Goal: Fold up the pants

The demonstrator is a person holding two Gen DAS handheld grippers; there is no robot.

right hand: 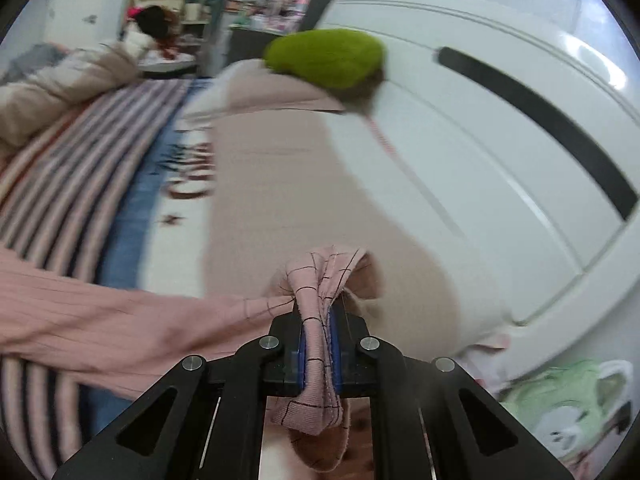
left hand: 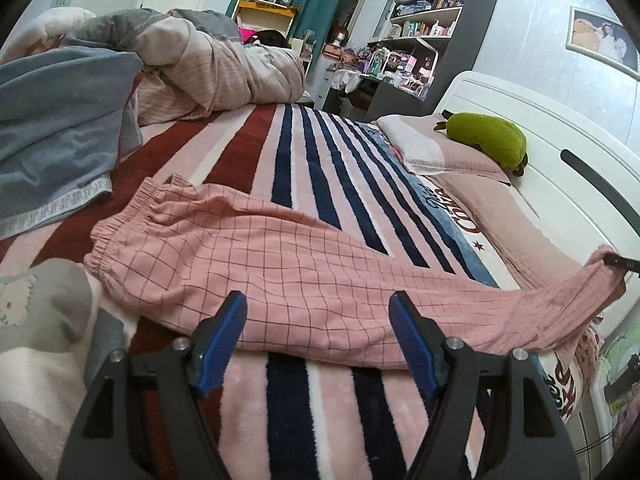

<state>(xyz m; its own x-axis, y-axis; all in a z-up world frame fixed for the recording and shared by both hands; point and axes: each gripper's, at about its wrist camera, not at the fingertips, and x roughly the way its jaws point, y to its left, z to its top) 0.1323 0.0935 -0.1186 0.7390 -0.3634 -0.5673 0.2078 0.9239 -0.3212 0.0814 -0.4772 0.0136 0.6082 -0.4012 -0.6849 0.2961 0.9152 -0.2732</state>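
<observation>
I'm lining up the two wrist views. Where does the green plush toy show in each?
Left wrist: green plush upper right, lying on the pink pillow against the white headboard.
Right wrist: green plush top centre, blurred, on the same pillow.
Shared landmark: the headboard's dark slot, right of the plush in both views.

Soft even indoor light; left view sharp, right view motion-blurred, both fisheye-bent at edges
</observation>
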